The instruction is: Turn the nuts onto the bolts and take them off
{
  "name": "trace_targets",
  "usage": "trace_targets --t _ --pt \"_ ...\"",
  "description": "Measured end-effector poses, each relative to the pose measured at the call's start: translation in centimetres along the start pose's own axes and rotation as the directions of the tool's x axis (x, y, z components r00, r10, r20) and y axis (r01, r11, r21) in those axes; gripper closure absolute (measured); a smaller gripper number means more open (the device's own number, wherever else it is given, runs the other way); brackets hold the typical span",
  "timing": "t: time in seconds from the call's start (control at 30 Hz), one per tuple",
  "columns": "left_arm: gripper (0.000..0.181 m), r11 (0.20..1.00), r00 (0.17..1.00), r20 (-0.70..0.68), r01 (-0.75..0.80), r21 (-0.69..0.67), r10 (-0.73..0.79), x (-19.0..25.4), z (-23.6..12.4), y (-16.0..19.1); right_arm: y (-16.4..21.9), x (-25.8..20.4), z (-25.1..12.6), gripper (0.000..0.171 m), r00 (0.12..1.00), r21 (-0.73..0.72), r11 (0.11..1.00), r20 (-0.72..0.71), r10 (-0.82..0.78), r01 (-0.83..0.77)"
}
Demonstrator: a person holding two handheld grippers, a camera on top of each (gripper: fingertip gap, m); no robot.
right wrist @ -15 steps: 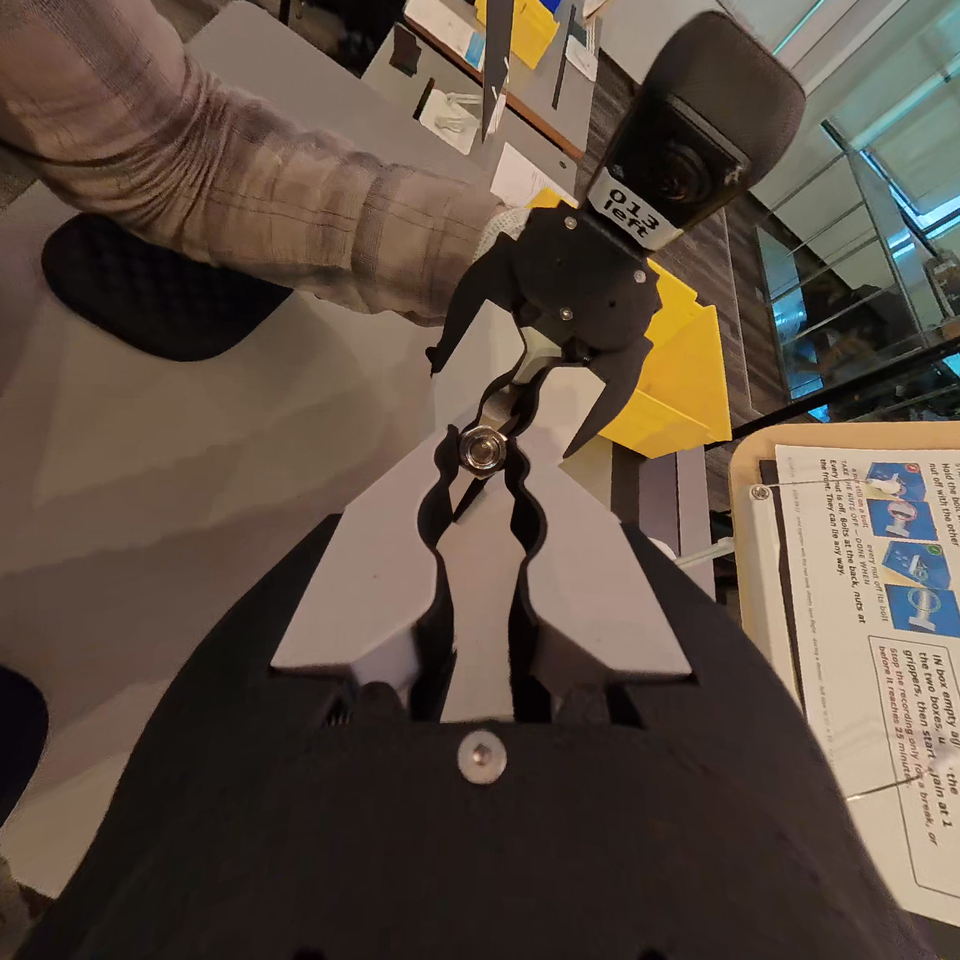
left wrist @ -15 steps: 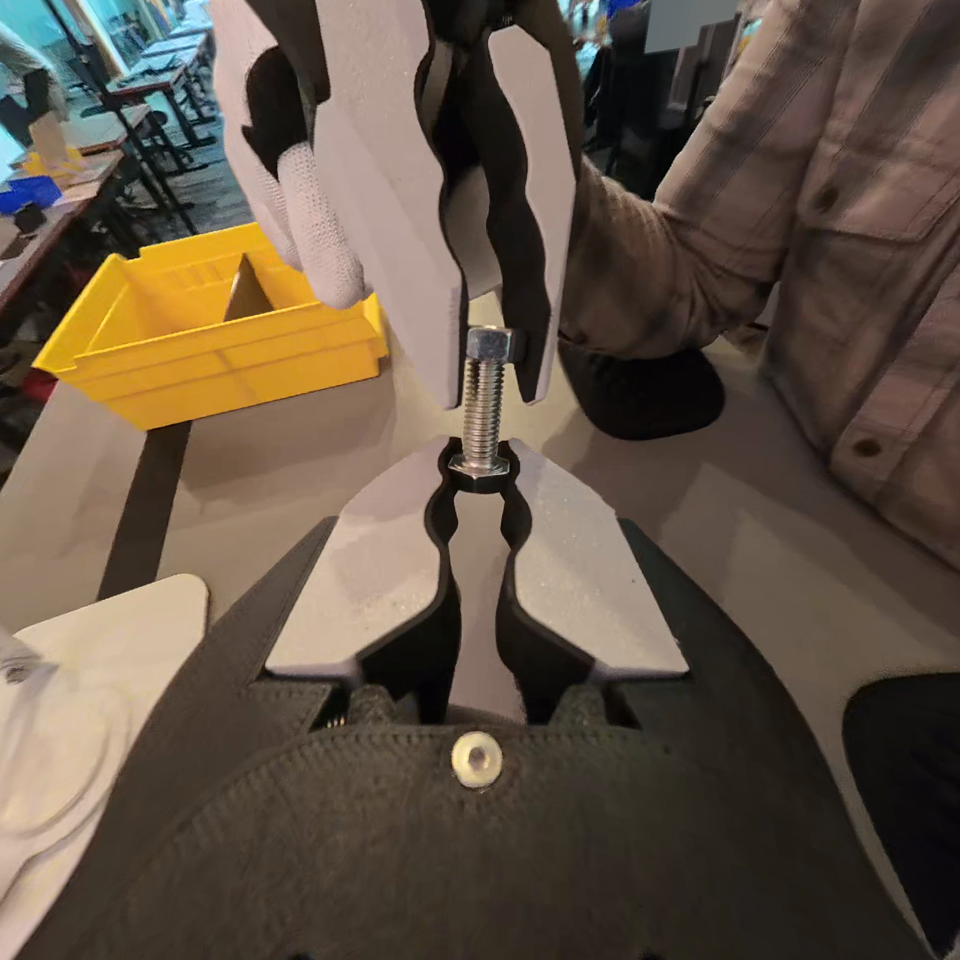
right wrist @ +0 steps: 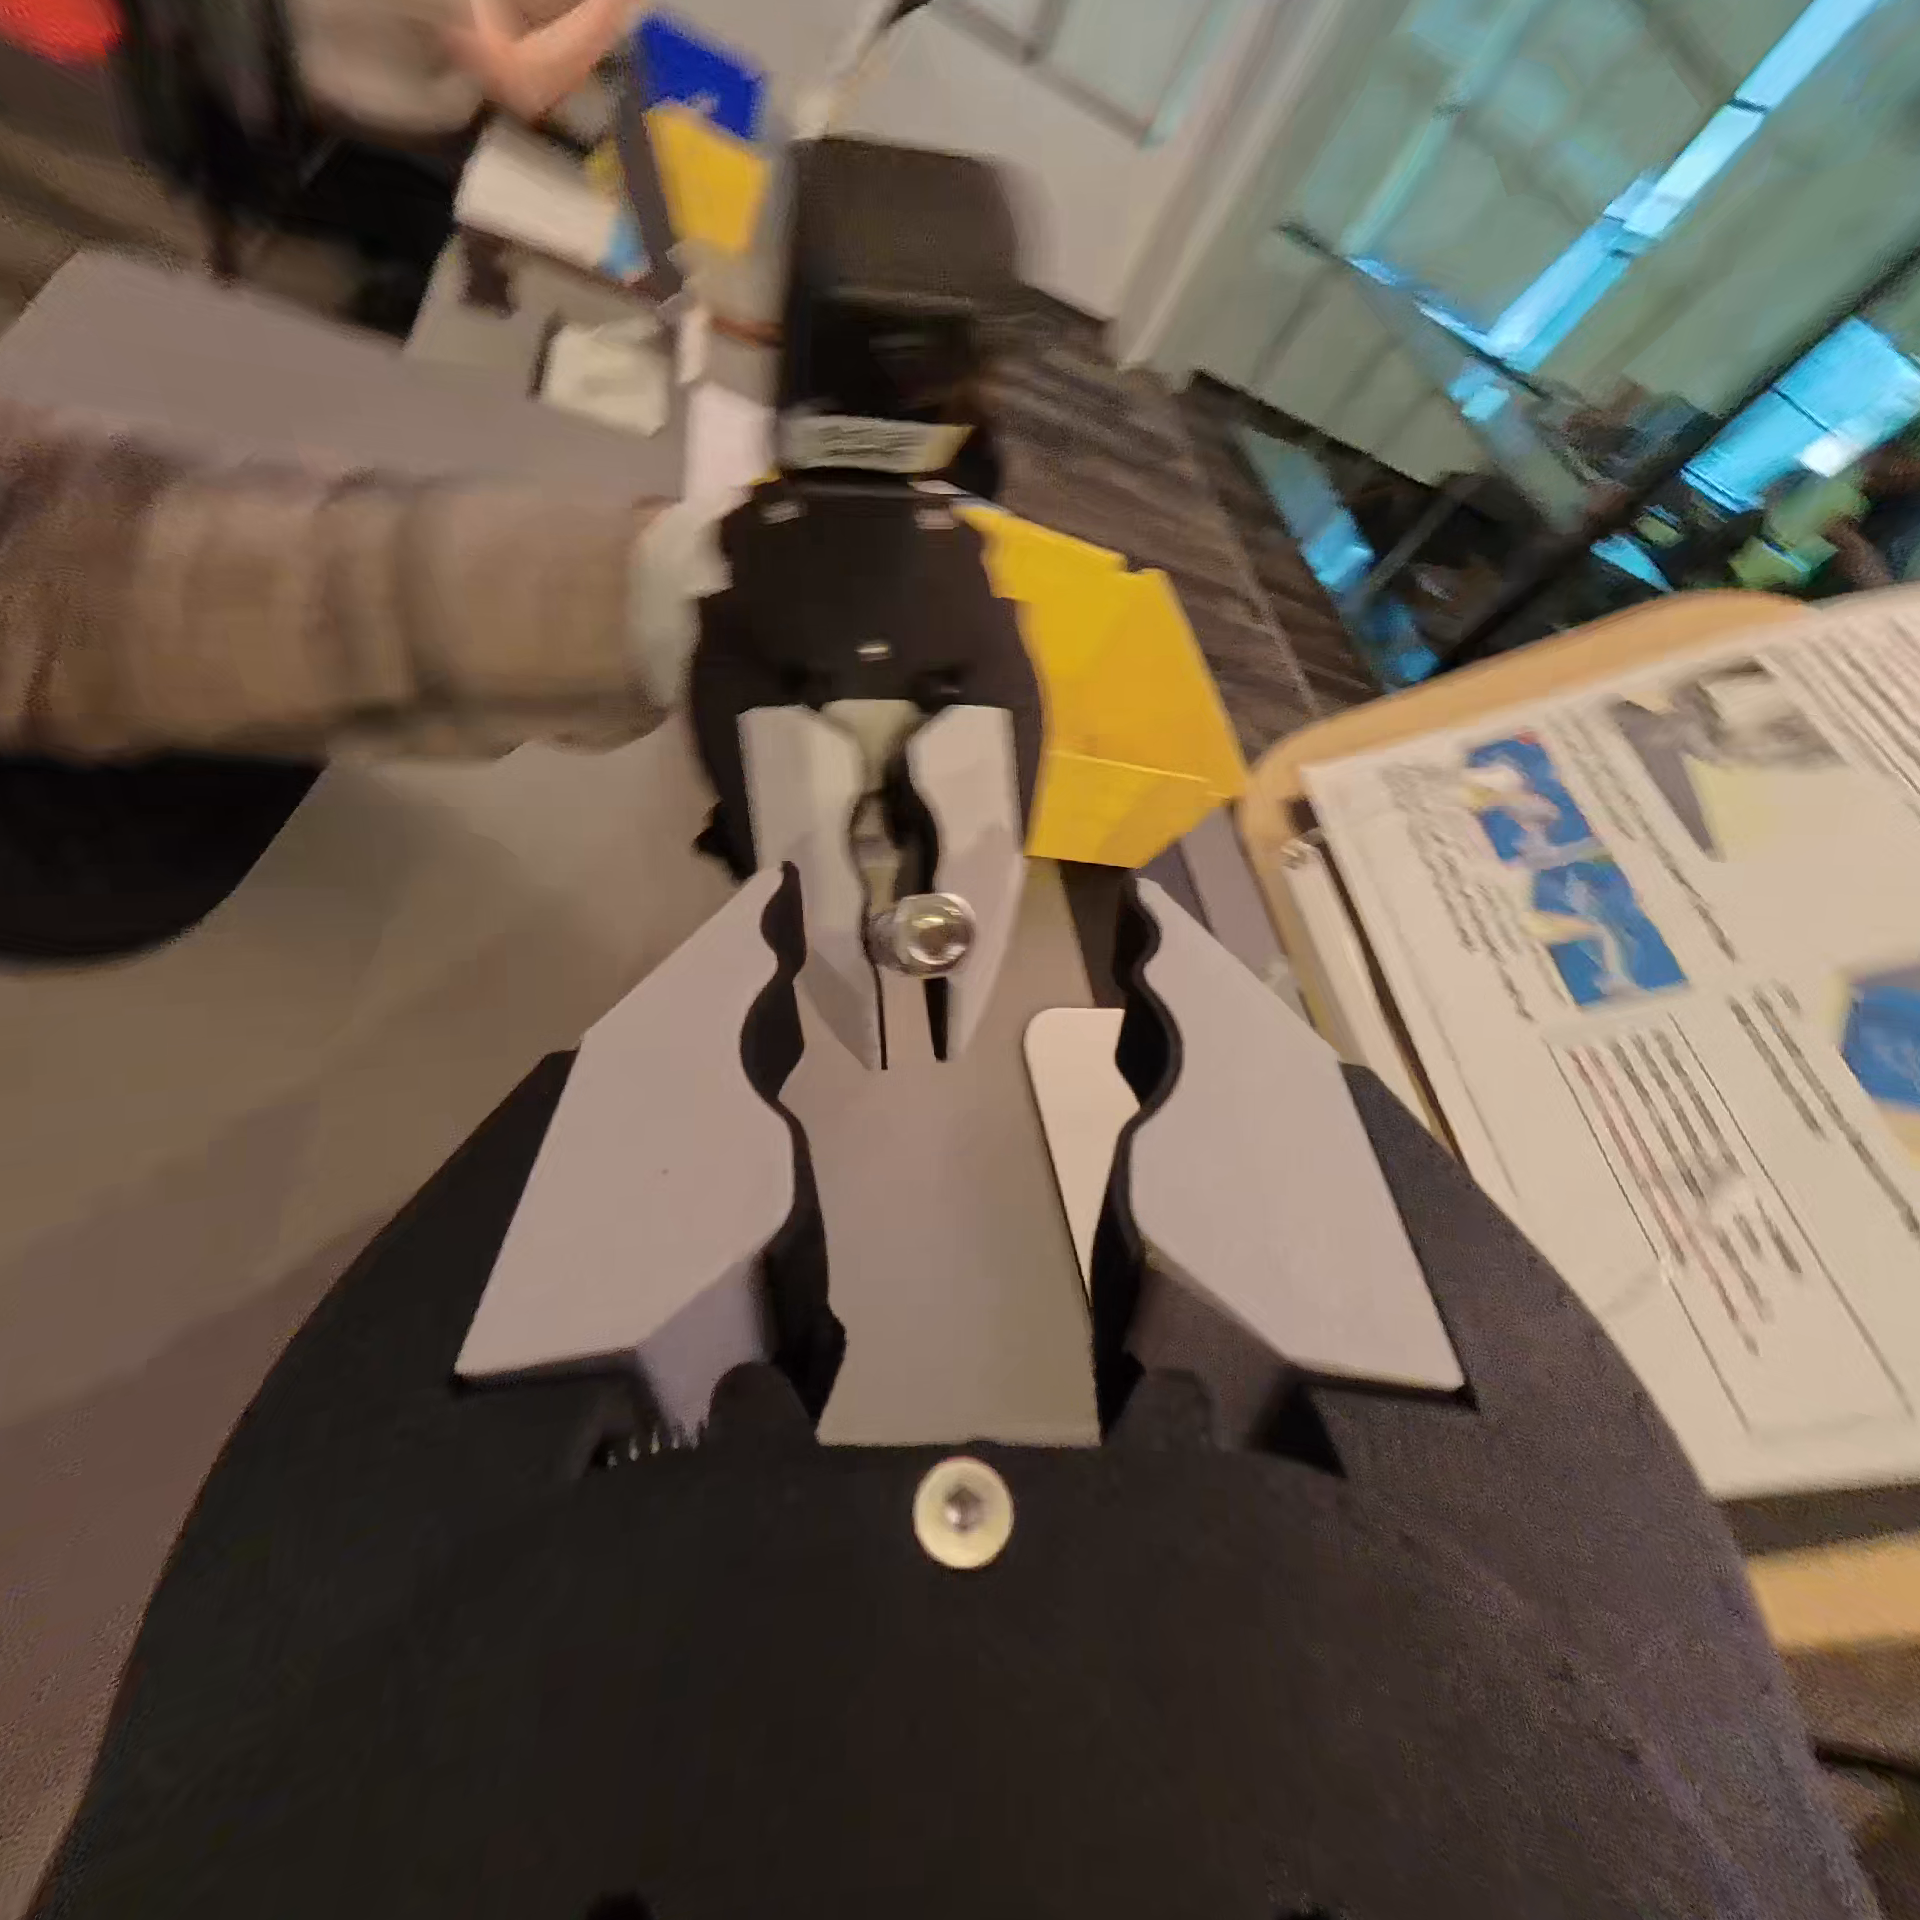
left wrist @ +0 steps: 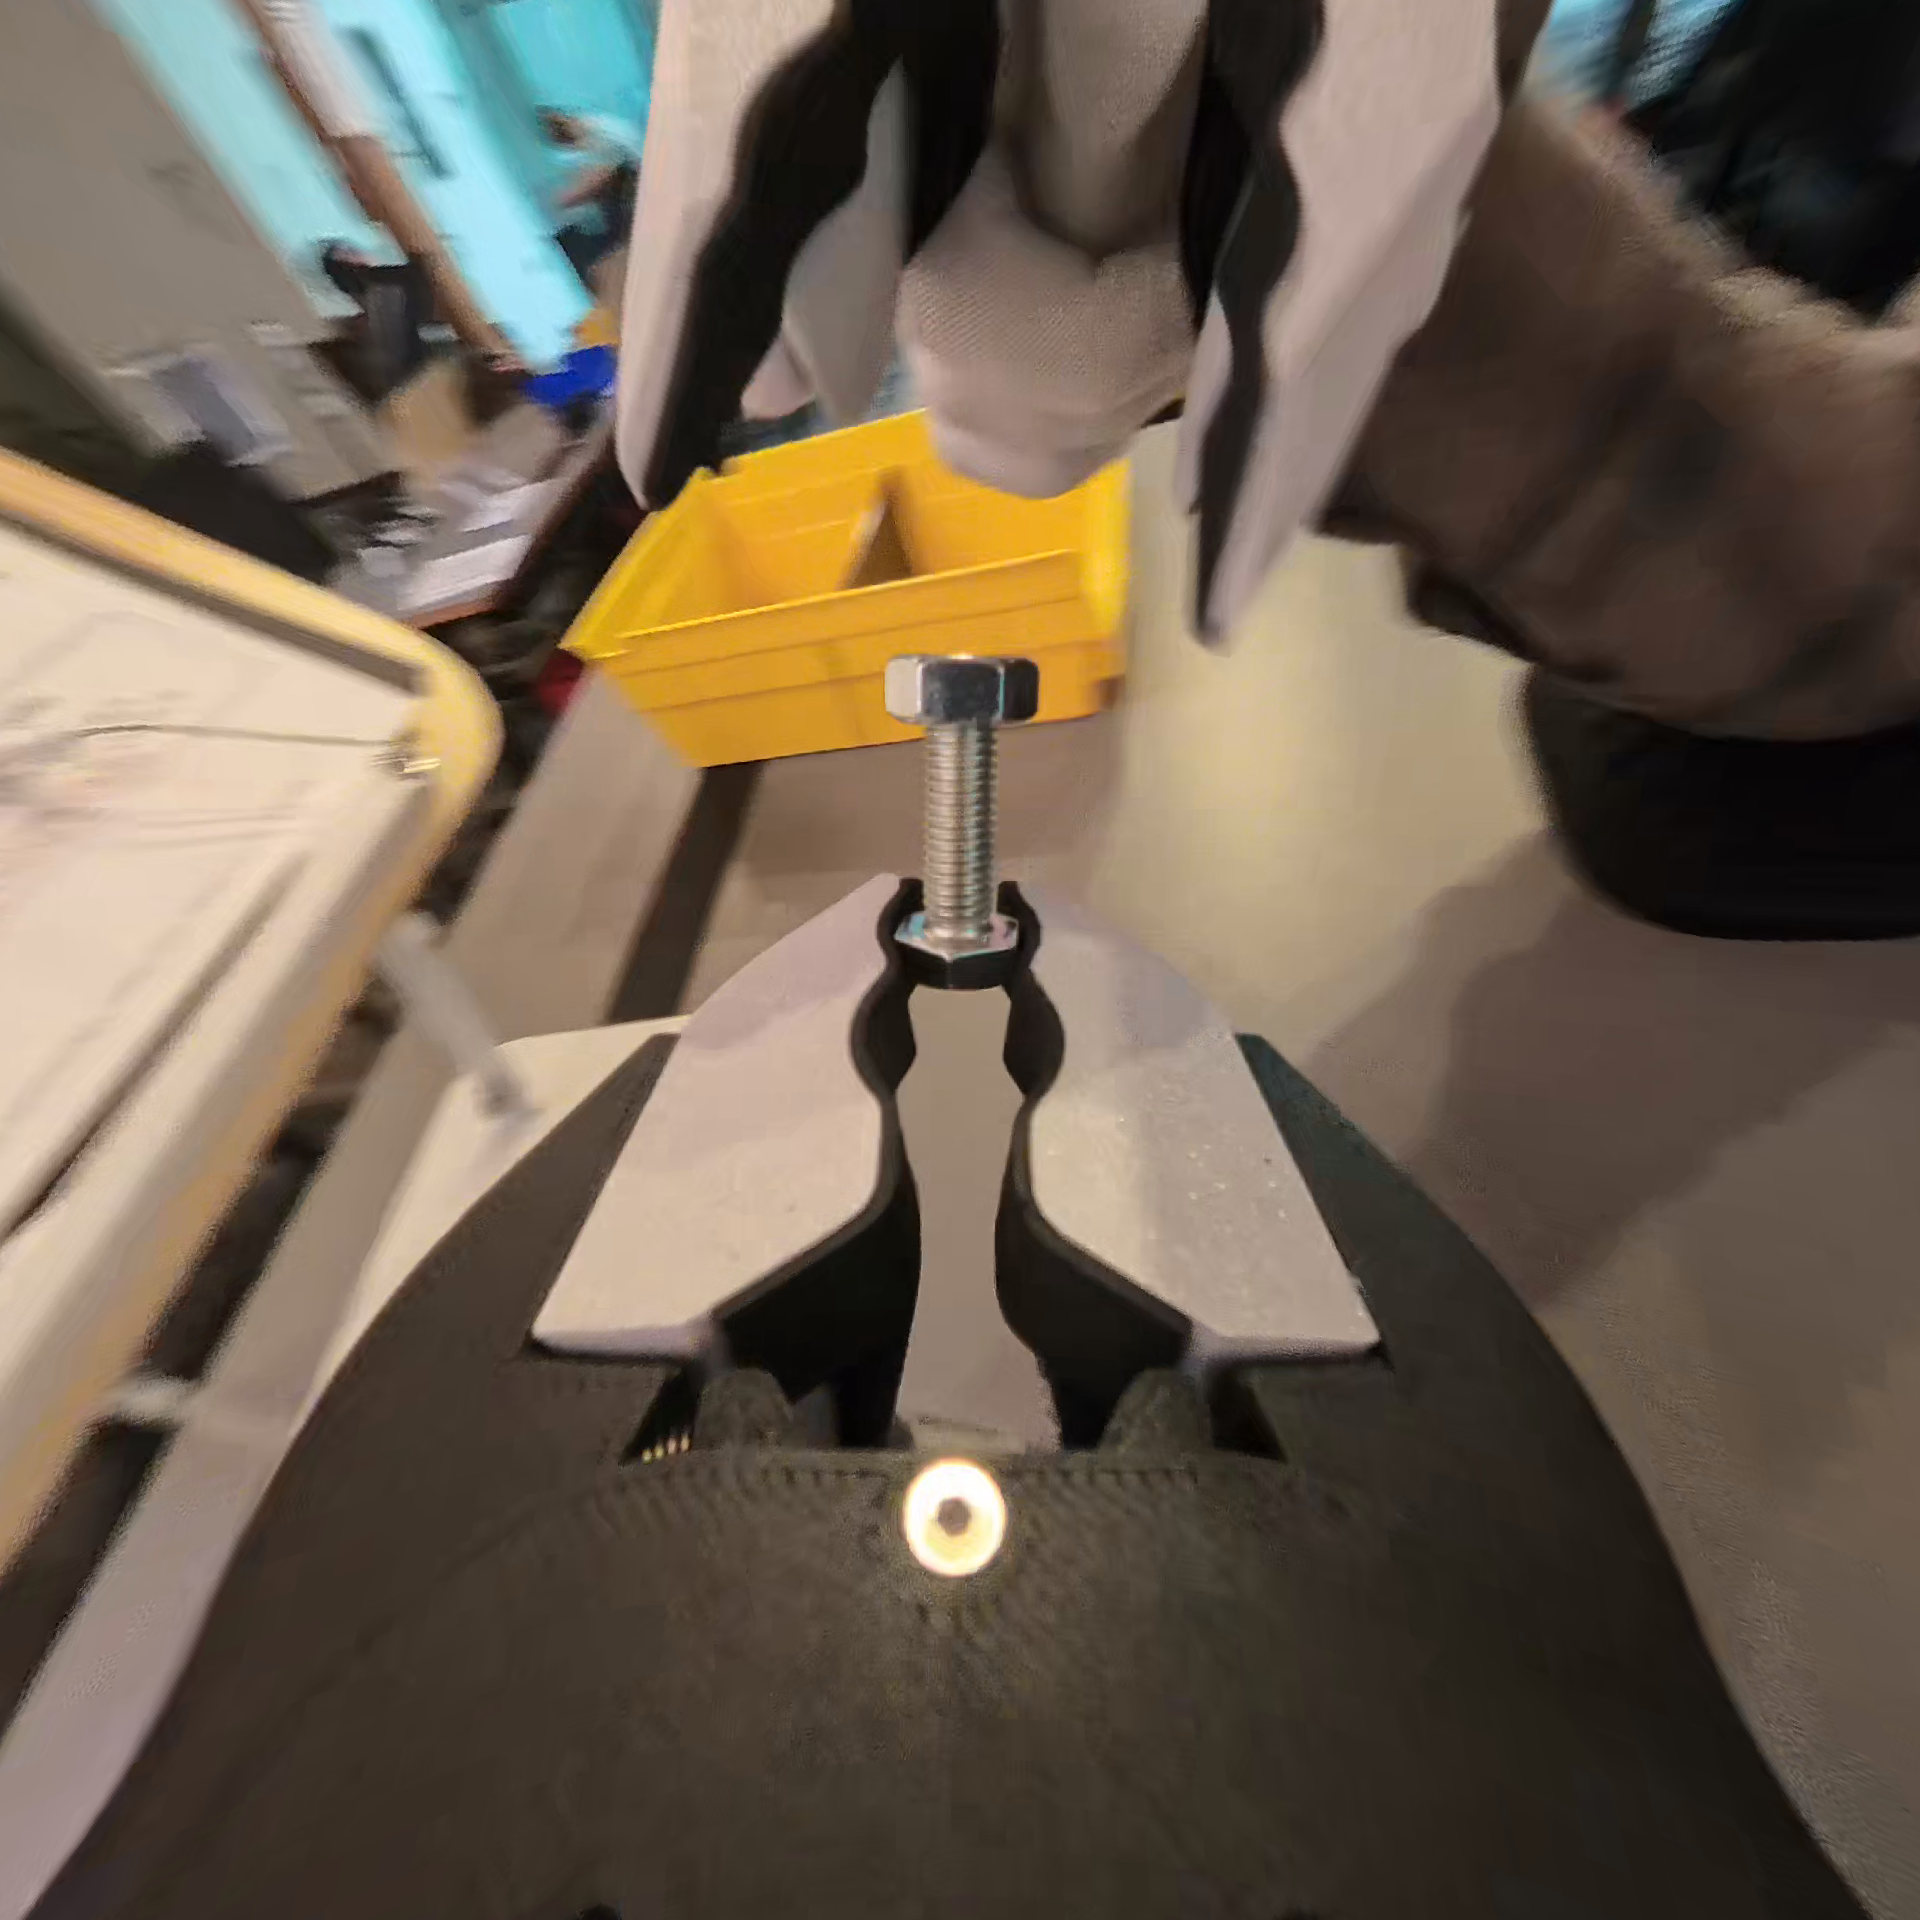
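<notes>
The grey bench [left wrist: 1299,831] carries everything. A pale board with a paper sheet [right wrist: 1621,997] lies along its left side. It is flat and close, most likely so the person can look at it while working. A yellow bin [left wrist: 831,665] sits toward the far edge of the bench, out of the way but easy to reach. It is probably where parts go. A black pad [left wrist: 1714,842] lies at the right side, under the person's sleeve [left wrist: 1662,436].

The right gripper [left wrist: 935,540] hangs above the bolt with its fingers wide apart. It touches nothing. I think it is open so it can come back for a new hold on the bolt's top and turn it.

The left gripper [left wrist: 958,914] has its fingers squeezed on the nut [left wrist: 956,951], up off the bench near its middle. Holding the nut tight stops it from spinning when the bolt is turned.

The bolt [left wrist: 961,800] stands straight up out of the nut, with its six-sided head on top. Most of the thread shows, so the nut sits only at the very end. I cannot tell if it is going on or coming off.

The left wrist view shows the bolt from the side, so you see the long thread and the nut. The right wrist view looks at the head end-on, so the thread and nut are hidden. But it shows the paper sheet plainly, and how far apart the right fingers are.
</notes>
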State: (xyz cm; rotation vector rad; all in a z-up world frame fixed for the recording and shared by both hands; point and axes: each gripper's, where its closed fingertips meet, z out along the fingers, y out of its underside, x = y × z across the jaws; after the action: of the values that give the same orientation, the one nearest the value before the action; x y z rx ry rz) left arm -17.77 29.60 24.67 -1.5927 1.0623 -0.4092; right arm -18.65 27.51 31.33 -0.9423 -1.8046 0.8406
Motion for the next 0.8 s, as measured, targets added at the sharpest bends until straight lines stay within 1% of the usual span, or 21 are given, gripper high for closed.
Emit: trace_targets --t 0.03,0.07,0.1,0.13,0.17,0.2,0.23,0.3,0.37,0.4,0.43,0.47,0.5,0.57,0.6,0.63,0.67,0.7,0.77,0.8 --pt "0.167 0.999 0.994 0.105 -0.035 -0.022 0.037 -1.5 -0.1 0.1 0.2 1.5 -0.1 0.117 0.995 0.020 0.996 -0.041 0.086 -0.085" --pt "0.167 0.997 0.974 0.216 -0.057 -0.047 0.066 -3.2 -0.4 0.0 0.6 2.9 -0.3 0.117 0.982 0.044 0.984 -0.070 0.173 -0.170" --pt "0.167 0.992 0.937 0.330 -0.091 -0.091 0.116 -4.8 -0.8 0.1 1.0 4.1 -0.3 0.117 0.962 0.075 0.964 -0.083 0.261 -0.255" --pt "0.167 0.984 0.886 0.431 -0.129 -0.124 0.171 -6.2 -1.3 -0.1 1.3 4.6 -0.3 0.118 0.939 0.107 0.938 -0.061 0.338 -0.331" --pt "0.167 0.975 0.823 0.527 -0.150 -0.161 0.214 -7.6 -1.9 -0.2 1.5 5.2 -0.2 0.120 0.915 0.141 0.909 -0.045 0.401 -0.392" --pt "0.167 0.957 0.748 0.600 -0.180 -0.226 0.283 -8.7 -2.5 -0.2 1.7 5.9 -0.1 0.122 0.886 0.172 0.876 -0.036 0.462 -0.450" --pt "0.167 0.930 0.681 0.638 -0.205 -0.306 0.360 -9.4 -2.9 0.1 1.8 6.2 0.2 0.122 0.863 0.193 0.848 -0.010 0.505 -0.493" --pt "0.167 0.857 0.512 0.690 -0.249 -0.451 0.512 -10.8 -4.0 0.1 1.9 6.2 0.9 0.119 0.842 0.212 0.820 0.026 0.539 -0.531" --pt "0.167 0.805 0.454 0.671 -0.238 -0.543 0.587 -11.2 -3.9 0.9 2.2 6.2 1.8 0.120 0.826 0.208 0.804 0.031 0.564 -0.557" --pt "0.167 0.799 0.411 0.688 -0.247 -0.548 0.598 -11.4 -3.9 0.7 2.3 6.2 2.2 0.121 0.829 0.209 0.807 0.028 0.559 -0.552" --pt "0.167 0.799 0.432 0.676 -0.245 -0.550 0.597 -11.3 -3.4 1.0 2.4 6.2 2.7 0.123 0.832 0.206 0.812 0.019 0.555 -0.547" --pt "0.167 0.791 0.431 0.668 -0.251 -0.557 0.607 -11.2 -3.1 1.2 2.6 6.0 3.1 0.125 0.839 0.189 0.823 0.011 0.543 -0.535" --pt "0.168 0.784 0.408 0.671 -0.269 -0.559 0.619 -11.1 -3.0 1.0 2.8 5.8 3.4 0.125 0.853 0.175 0.840 -0.005 0.523 -0.514" --pt "0.167 0.788 0.430 0.663 -0.270 -0.553 0.612 -10.9 -2.5 1.1 3.2 6.1 3.7 0.130 0.863 0.161 0.857 -0.050 0.503 -0.490" --pt "0.167 0.792 0.415 0.675 -0.275 -0.545 0.610 -10.9 -2.5 0.9 3.5 5.9 3.9 0.131 0.871 0.141 0.867 -0.050 0.488 -0.478" --pt "0.167 0.792 0.423 0.671 -0.277 -0.544 0.609 -10.8 -2.4 0.9 3.5 5.9 3.9 0.133 0.876 0.140 0.872 -0.055 0.480 -0.469" --pt "0.167 0.793 0.431 0.668 -0.276 -0.543 0.607 -10.7 -2.3 0.9 3.5 6.0 3.8 0.140 0.872 0.147 0.868 -0.057 0.486 -0.474" --pt "0.167 0.794 0.419 0.675 -0.280 -0.539 0.607 -10.8 -2.4 0.8 3.5 5.9 3.8 0.146 0.872 0.144 0.867 -0.046 0.487 -0.477" --pt "0.167 0.790 0.425 0.667 -0.281 -0.545 0.612 -10.7 -2.3 0.8 3.4 6.3 3.6 0.154 0.877 0.166 0.873 -0.073 0.474 -0.458" --pt "0.167 0.786 0.411 0.671 -0.284 -0.549 0.617 -10.7 -2.5 0.7 3.3 6.2 3.6 0.155 0.875 0.167 0.870 -0.062 0.479 -0.464"
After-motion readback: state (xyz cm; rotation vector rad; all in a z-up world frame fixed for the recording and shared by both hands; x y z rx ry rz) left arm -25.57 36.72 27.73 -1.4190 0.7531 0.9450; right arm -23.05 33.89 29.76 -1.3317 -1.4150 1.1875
